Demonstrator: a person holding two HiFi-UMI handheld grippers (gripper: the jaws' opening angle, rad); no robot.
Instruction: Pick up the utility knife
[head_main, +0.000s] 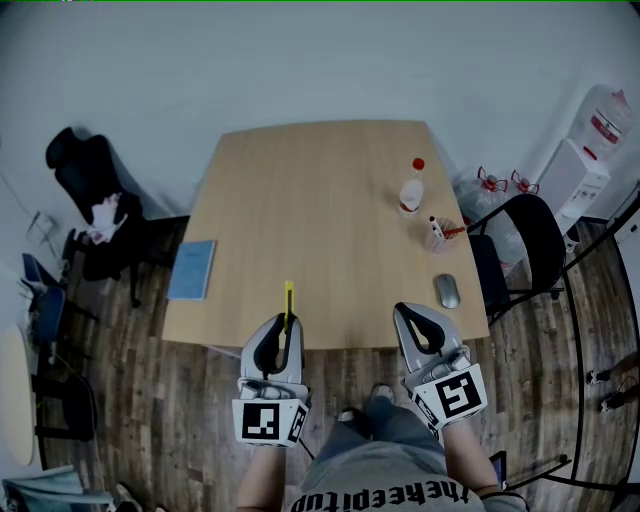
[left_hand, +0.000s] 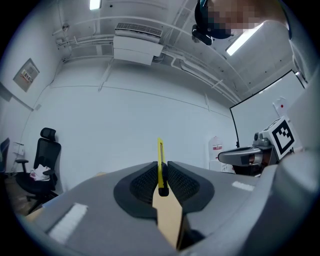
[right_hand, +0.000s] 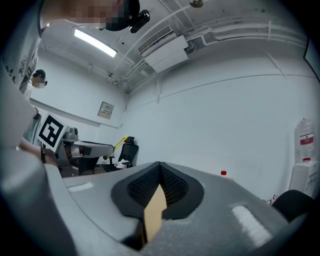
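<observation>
Off the table's (head_main: 320, 200) far-left corner stands a black office chair (head_main: 85, 175), and a blue notebook (head_main: 193, 269) lies along the table's left edge. At the near edge, the left gripper (head_main: 285, 322) is clenched on the yellow utility knife (head_main: 288, 300). The knife is pinched between the pads and sticks out past the tips over the tabletop. The middle of the table is bare wood. The right gripper (head_main: 405, 308) hangs beside it at the same edge, jaws pressed together on nothing. A mouse (head_main: 447, 291), cup (head_main: 437, 235) and bottle (head_main: 411, 188) line the table's right edge, with a second chair (head_main: 530, 240) just beyond it.
</observation>
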